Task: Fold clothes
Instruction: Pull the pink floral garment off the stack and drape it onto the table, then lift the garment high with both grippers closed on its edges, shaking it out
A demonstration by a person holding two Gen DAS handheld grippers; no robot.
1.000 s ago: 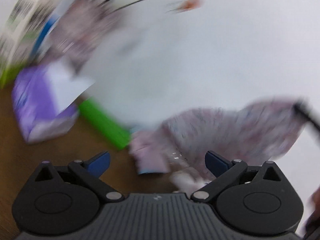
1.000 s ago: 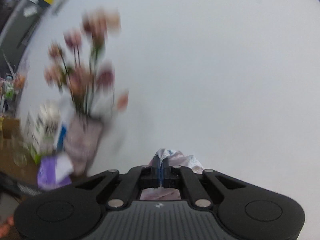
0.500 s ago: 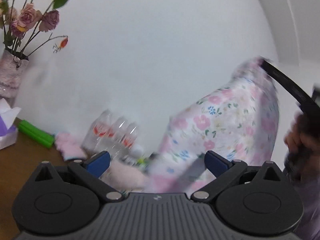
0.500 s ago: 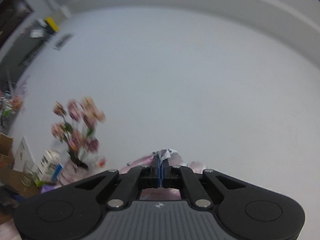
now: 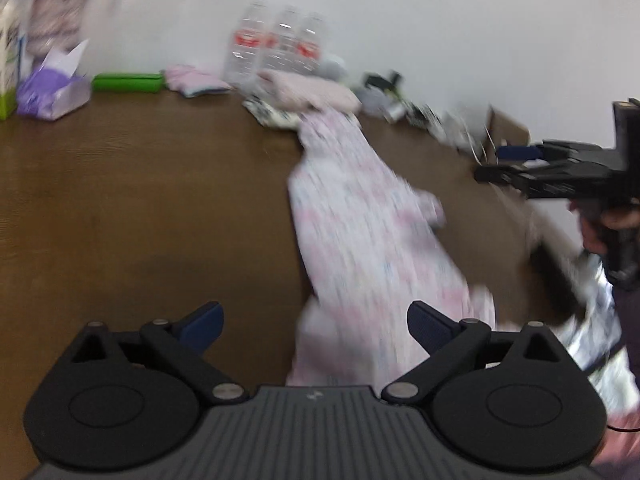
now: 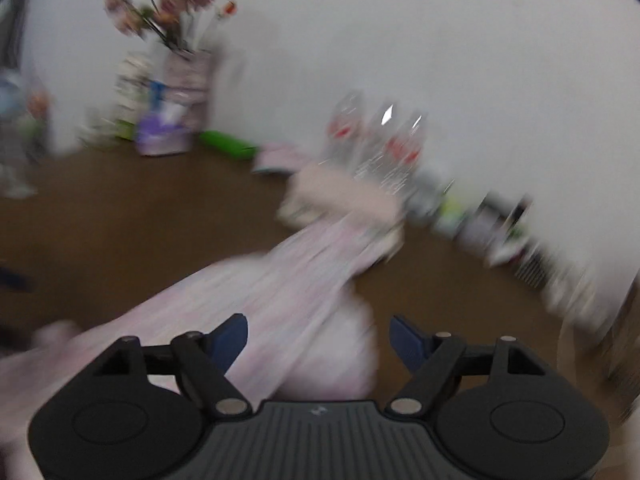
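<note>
Here, a long pink floral-print fabric garment (image 5: pixel 360 232) lies stretched across the brown wooden tabletop (image 5: pixel 140 208), running from the near edge toward the far clutter along the white wall (image 5: pixel 440 20). The left gripper (image 5: pixel 314 326) hangs above the near end of the garment with its blue-tipped fingers (image 5: pixel 204 320) spread wide and nothing between them. The right gripper (image 6: pixel 318 338) is likewise released, its blue-tipped fingers (image 6: pixel 230 336) apart over the garment's right portion; in the left wrist view it appears at far right, gripped by a hand (image 5: pixel 612 228). Whether either gripper touches the cloth cannot be told through the motion blur. At the far end the garment meets a heap of pale pink folded cloth (image 5: pixel 312 92), behind which stand three clear plastic water bottles with red labels (image 5: pixel 280 40). To the left along the wall lie a green cylindrical tube (image 5: pixel 128 82), a purple tissue packet (image 5: pixel 52 88) and a vase of pink flowers (image 6: pixel 180 40).
</note>
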